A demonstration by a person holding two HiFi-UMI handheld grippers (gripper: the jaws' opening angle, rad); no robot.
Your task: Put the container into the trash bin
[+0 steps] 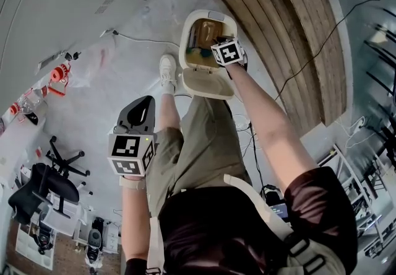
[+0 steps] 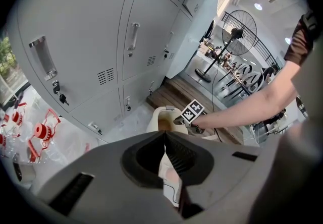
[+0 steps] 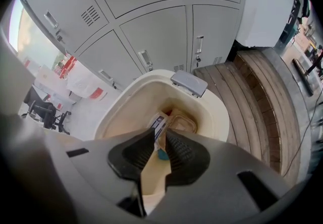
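The cream trash bin [image 1: 189, 32] stands open on the floor, its lid [image 1: 207, 83] hanging toward me. My right gripper [image 1: 219, 41] hangs over the bin's mouth. In the right gripper view the right gripper [image 3: 160, 133] is narrowly open, nothing clamped. Below it, inside the bin [image 3: 126, 102], lies the clear container [image 3: 182, 121] with a brownish top beside a white and blue carton [image 3: 160, 122]. My left gripper [image 1: 143, 105] is held low at my left side, shut and empty. In its own view the left gripper [image 2: 165, 134] points toward the bin [image 2: 157, 116].
Grey lockers [image 3: 151, 21] stand behind the bin. A wooden platform [image 1: 272, 26] runs along its right. My shoe [image 1: 167, 69] is just left of the bin. A plastic bag with red-capped bottles [image 1: 59, 75], an office chair [image 1: 49, 181] and a floor cable [image 1: 309, 51] are around.
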